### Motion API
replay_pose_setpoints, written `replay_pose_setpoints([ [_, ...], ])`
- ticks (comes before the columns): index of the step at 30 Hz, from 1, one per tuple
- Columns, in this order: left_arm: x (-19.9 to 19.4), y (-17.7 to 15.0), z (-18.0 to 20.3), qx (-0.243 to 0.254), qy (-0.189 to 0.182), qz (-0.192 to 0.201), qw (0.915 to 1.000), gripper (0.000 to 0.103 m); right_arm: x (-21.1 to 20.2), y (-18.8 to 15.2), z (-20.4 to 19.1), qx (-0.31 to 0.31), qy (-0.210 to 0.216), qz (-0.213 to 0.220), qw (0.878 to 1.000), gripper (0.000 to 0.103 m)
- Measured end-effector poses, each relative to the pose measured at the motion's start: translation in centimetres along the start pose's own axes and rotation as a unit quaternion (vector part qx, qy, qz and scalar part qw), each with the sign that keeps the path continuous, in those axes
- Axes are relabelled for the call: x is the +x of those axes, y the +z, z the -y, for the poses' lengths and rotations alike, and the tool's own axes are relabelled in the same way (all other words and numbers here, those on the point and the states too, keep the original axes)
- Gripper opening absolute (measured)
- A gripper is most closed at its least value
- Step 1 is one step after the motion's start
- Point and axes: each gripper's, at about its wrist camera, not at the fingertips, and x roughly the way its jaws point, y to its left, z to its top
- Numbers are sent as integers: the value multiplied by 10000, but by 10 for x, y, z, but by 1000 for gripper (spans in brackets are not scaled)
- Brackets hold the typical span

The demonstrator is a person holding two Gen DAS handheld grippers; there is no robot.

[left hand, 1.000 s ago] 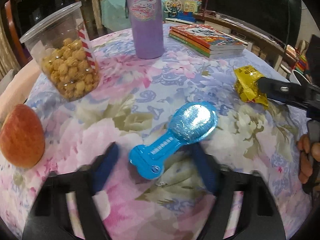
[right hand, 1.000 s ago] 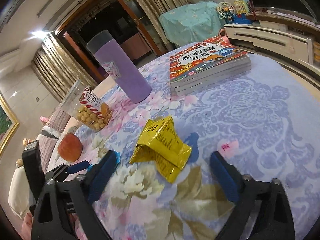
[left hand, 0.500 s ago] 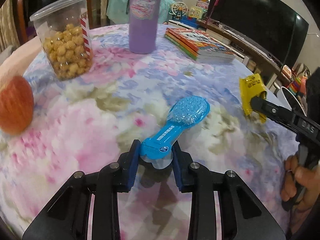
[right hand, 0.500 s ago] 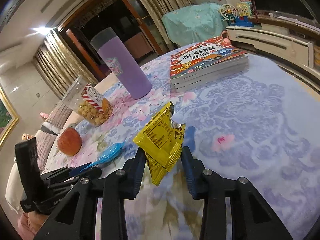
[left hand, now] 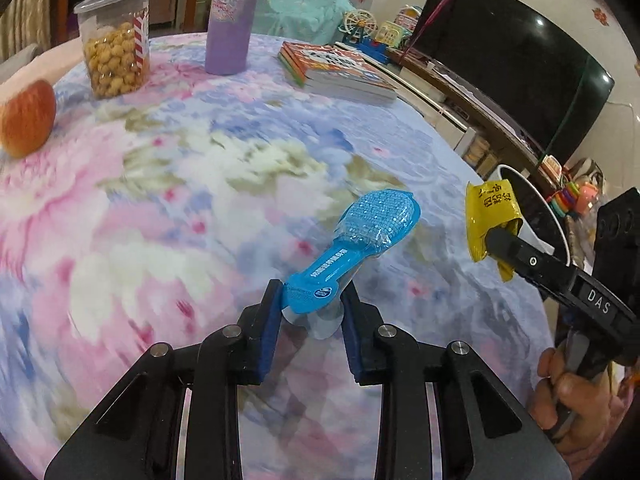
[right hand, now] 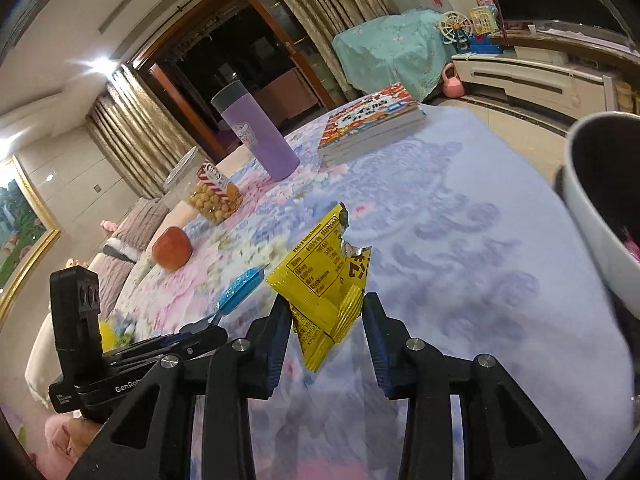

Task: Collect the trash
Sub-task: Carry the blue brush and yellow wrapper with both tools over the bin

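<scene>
Left gripper (left hand: 310, 314) is narrow, pads pinched on the stem end of the blue wrapper (left hand: 360, 240), which juts forward and up off the flowered tablecloth (left hand: 168, 184). Right gripper (right hand: 325, 322) is narrow, clamped on the crumpled yellow packet (right hand: 322, 272), held clear of the cloth ahead of the fingers. White bin (right hand: 600, 216) sits to the right of the right gripper, past the table edge, rim near. Far ahead of both tools: apple (left hand: 26, 118), popcorn cup (left hand: 114, 40), purple bottle (left hand: 230, 20), stack of books (left hand: 340, 70). A hand (left hand: 560, 388) grips the right tool's handle.
</scene>
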Motion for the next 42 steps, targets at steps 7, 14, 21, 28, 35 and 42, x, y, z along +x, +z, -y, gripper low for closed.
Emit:
replay_pose_setpoints([
  [7,-2,-16,40,118,-37,0,9999,27,-32,-6,15,-93,8,-44,9999,37],
  [14,-6,-12,75,590,-154,78,9981,27,-65,-18,24,71,-125,251,9996,37],
  [21,-2,-12,100,817,-380,50,9959,27,-85,-23,32,194,-341,482,9981,37],
  [28,2,-14,119,974,-523,2,9939,27,-101,-23,40,234,-514,652,9963,37],
  [35,6,-14,135,1085,-611,-34,9922,27,-113,-24,50,281,-578,729,9953,37],
  [42,8,-14,147,1160,-682,-76,9909,27,-123,-24,59,345,-644,807,9941,37],
])
